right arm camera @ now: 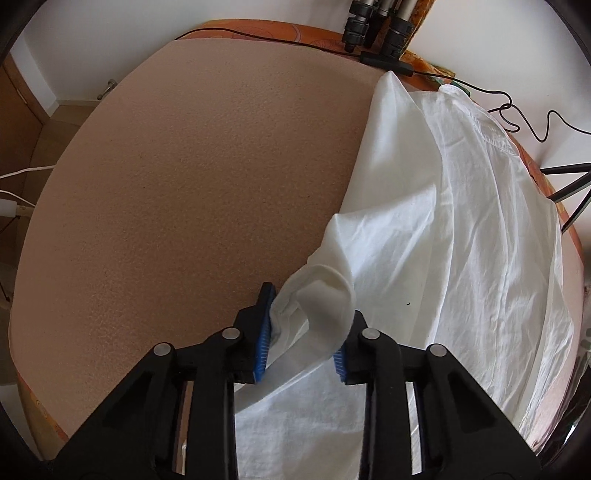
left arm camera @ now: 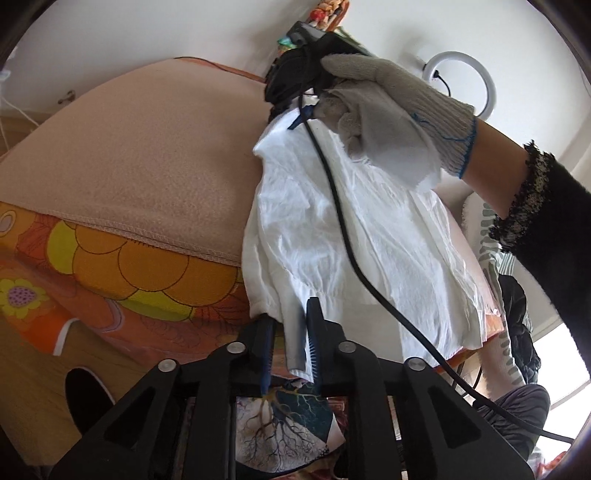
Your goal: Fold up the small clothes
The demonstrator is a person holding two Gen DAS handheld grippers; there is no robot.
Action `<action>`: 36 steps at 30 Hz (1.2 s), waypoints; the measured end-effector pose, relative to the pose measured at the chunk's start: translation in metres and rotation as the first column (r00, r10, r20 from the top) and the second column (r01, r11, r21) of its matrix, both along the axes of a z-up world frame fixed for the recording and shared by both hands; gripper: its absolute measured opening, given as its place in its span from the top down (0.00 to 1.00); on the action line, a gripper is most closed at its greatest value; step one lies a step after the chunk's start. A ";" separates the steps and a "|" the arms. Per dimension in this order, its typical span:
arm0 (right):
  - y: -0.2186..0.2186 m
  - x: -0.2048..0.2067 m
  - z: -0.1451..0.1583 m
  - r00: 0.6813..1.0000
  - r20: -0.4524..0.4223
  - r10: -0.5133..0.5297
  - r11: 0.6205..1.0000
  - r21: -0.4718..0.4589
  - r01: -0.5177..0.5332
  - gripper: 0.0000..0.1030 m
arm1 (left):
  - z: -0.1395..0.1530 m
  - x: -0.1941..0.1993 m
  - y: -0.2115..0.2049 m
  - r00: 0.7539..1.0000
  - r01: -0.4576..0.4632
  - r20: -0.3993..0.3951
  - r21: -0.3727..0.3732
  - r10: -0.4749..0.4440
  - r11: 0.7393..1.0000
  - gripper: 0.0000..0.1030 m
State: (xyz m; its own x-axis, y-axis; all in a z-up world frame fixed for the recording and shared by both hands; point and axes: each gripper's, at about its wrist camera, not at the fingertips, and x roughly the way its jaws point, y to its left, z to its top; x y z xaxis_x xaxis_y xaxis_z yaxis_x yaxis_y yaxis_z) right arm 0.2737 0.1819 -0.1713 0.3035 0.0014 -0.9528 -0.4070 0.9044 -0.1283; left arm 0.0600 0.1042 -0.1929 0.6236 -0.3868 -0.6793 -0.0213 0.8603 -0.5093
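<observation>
A white garment hangs stretched above the peach-covered table. My left gripper is shut on its lower edge. The right gripper, held by a gloved hand, shows in the left wrist view pinching the garment's upper edge. In the right wrist view my right gripper is shut on a bunched fold of the white garment, which drapes over the right side of the peach table cover.
An orange flowered cloth lies under the peach cover. A black cable runs from the right gripper. A ring light stands behind. Tripod legs and cables sit at the table's far edge.
</observation>
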 end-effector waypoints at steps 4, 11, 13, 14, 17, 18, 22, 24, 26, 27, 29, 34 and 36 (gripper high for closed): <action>-0.015 0.003 0.011 1.000 -0.018 0.001 0.997 0.081 0.000 0.90 | 0.002 0.002 0.002 0.999 -0.012 0.046 0.009 0.011 1.000 0.96; -0.057 0.003 0.042 1.000 -0.021 0.002 0.970 0.242 0.003 0.93 | 0.033 -0.009 -0.022 0.985 0.049 0.160 0.087 -0.063 0.995 0.98; -0.075 0.004 0.049 1.000 -0.025 -0.006 0.956 0.293 0.013 0.93 | 0.042 -0.012 -0.033 0.978 0.077 0.186 0.107 -0.096 0.991 0.98; -0.083 0.005 0.053 1.000 -0.027 -0.012 0.950 0.311 0.020 0.93 | 0.045 -0.011 -0.040 0.974 0.100 0.192 0.116 -0.121 0.988 0.98; -0.108 0.007 0.063 1.000 -0.021 -0.019 0.936 0.351 0.025 0.93 | 0.056 -0.006 -0.063 0.957 0.169 0.212 0.148 -0.199 0.974 0.98; -0.116 0.008 0.065 1.000 -0.017 -0.025 0.934 0.356 0.029 0.93 | 0.059 -0.004 -0.071 0.950 0.196 0.213 0.153 -0.227 0.968 0.98; -0.149 0.011 0.066 0.998 -0.012 -0.058 0.928 0.367 0.059 0.93 | 0.062 0.003 -0.100 0.920 0.294 0.210 0.191 -0.331 0.937 0.98; -0.164 0.016 0.061 0.997 -0.022 -0.071 0.925 0.374 0.074 0.93 | 0.058 0.008 -0.117 0.907 0.333 0.195 0.207 -0.372 0.920 0.98; -0.175 0.020 0.053 0.997 -0.029 -0.076 0.926 0.370 0.081 0.93 | 0.055 0.013 -0.125 0.899 0.364 0.178 0.204 -0.400 0.909 0.98; -0.178 0.023 0.049 0.997 -0.030 -0.077 0.930 0.359 0.083 0.93 | 0.053 0.015 -0.130 0.895 0.375 0.174 0.204 -0.410 0.904 0.98; -0.184 0.025 0.040 0.996 -0.036 -0.078 0.932 0.353 0.086 0.93 | 0.047 0.020 -0.136 0.889 0.402 0.153 0.187 -0.431 0.896 0.98; -0.188 0.035 0.018 0.996 -0.050 -0.068 0.947 0.312 0.080 0.93 | 0.036 0.031 -0.153 0.881 0.449 0.101 0.130 -0.463 0.884 0.98; -0.186 0.037 0.012 0.997 -0.051 -0.059 0.949 0.307 0.072 0.93 | 0.032 0.032 -0.161 0.864 0.492 0.062 0.099 -0.499 0.865 0.96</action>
